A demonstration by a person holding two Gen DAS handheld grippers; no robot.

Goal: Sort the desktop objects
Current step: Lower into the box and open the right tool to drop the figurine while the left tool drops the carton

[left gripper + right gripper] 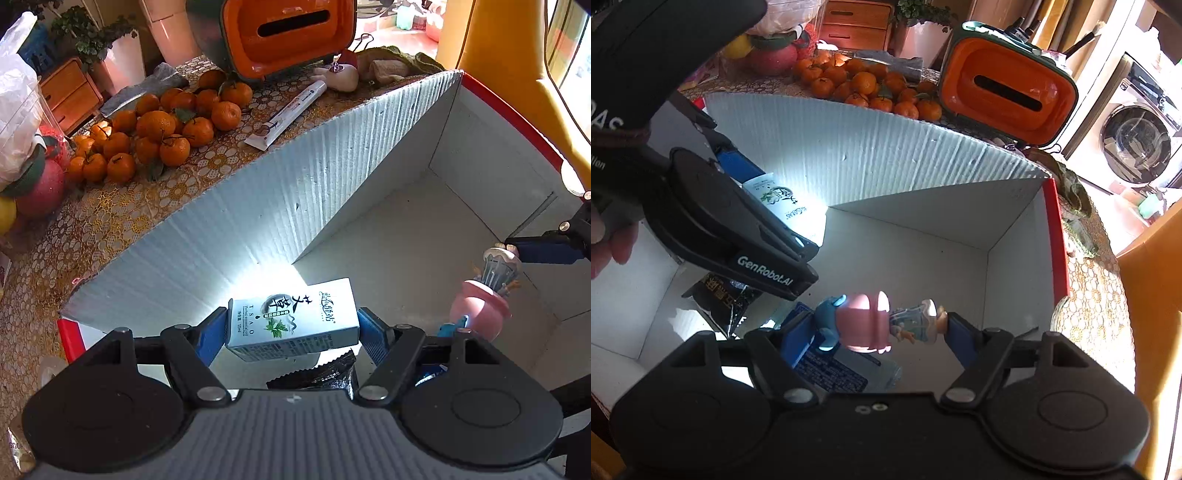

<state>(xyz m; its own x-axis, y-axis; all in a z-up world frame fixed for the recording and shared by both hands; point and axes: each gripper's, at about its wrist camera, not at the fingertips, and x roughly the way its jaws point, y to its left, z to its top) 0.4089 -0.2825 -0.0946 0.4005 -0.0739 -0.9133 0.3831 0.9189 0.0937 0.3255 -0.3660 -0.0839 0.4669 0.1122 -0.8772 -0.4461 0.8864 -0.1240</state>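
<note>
White-lined box (461,155) on patterned tablecloth (110,221) — left jaws pinching carton (293,319), right jaws pinching figurine (875,323) — over black packet (724,295).

Over the white cardboard box (1015,236) now. Right hand-held gripper (879,332) clamped on a pink figurine (864,321), lying sideways between the blue pads. Left hand-held gripper (775,206) at upper left, gripping a small white carton (786,206). Black sachet (720,295) and blue-labelled packet (831,373) down on the box floor. Beyond the rim, tangerines (864,85) piled beside an orange container (1008,88) on the patterned tabletop (1097,295).
</note>
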